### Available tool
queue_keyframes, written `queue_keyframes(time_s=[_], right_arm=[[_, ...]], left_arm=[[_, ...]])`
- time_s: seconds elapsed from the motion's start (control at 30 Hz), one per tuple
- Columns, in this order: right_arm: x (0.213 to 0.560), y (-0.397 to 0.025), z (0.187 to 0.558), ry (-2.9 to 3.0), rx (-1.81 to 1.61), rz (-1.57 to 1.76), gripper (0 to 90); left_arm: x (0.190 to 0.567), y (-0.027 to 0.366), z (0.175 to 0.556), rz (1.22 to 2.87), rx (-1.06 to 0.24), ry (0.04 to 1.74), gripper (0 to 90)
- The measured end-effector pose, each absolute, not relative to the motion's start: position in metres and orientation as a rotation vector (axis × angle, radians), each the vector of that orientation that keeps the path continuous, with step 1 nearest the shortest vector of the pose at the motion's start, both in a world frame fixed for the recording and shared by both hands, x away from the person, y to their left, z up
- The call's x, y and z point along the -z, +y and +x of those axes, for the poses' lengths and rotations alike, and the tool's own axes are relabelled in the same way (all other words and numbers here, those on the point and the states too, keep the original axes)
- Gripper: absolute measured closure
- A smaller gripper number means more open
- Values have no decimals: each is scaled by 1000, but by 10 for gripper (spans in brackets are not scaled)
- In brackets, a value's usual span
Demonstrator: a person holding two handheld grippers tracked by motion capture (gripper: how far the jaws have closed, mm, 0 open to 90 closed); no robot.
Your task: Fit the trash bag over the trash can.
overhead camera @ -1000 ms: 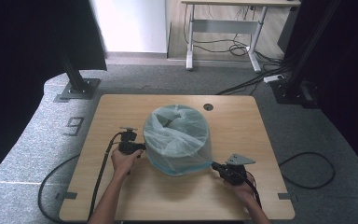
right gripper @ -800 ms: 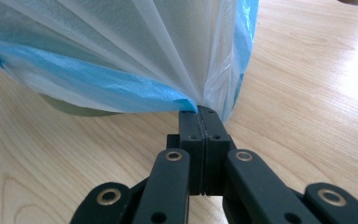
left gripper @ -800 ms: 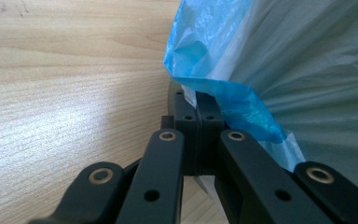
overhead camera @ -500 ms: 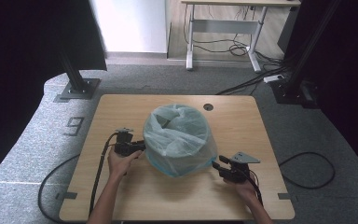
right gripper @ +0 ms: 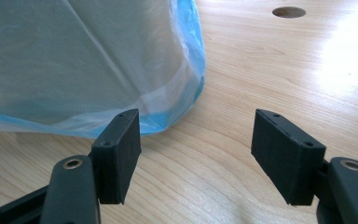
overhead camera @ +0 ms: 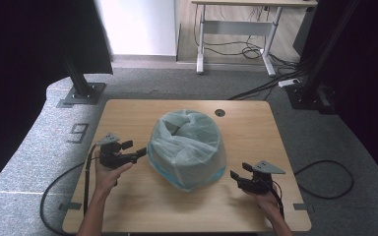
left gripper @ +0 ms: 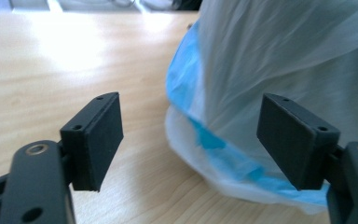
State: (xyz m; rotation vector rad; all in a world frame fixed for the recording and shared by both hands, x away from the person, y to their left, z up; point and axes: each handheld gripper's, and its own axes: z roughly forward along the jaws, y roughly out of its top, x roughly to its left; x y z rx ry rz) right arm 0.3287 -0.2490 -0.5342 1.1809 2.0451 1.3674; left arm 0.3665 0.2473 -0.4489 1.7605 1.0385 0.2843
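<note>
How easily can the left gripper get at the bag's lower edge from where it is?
Probably easily: the left gripper is open, its jaws already straddling the plastic bag hem, with bare table beside it and nothing between.

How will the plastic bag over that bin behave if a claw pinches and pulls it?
The plastic bag looks thin and wrinkled, so it would probably crumple and stretch, not lift stiffly. Its loose hem pooled on the table suggests it could slip off.

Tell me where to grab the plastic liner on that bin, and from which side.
Probably the loose hem of the plastic liner near the table, pinched from the bin's left and right flanks. There the film bunches free in folds; higher up it lies stretched over the wall. The left gripper and right gripper already flank it, open.
</note>
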Motion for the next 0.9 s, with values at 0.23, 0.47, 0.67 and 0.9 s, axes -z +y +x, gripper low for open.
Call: queue_keyframes(time_s=[0.23, 0.47, 0.67, 0.9], right_arm=[[537, -258, 331, 2030, -1331, 1225, 311], [535, -262, 330, 2041, -1343, 1222, 308], [536, -266, 328, 2047, -1345, 1225, 309], [537, -268, 329, 2046, -1345, 1230, 309]], left_arm=[[420, 236, 367, 1801, -304, 941, 209], [394, 219, 361, 1878, -291, 831, 202], [381, 214, 368, 1877, -247, 808, 206], [365, 198, 384, 1893, -225, 784, 216]])
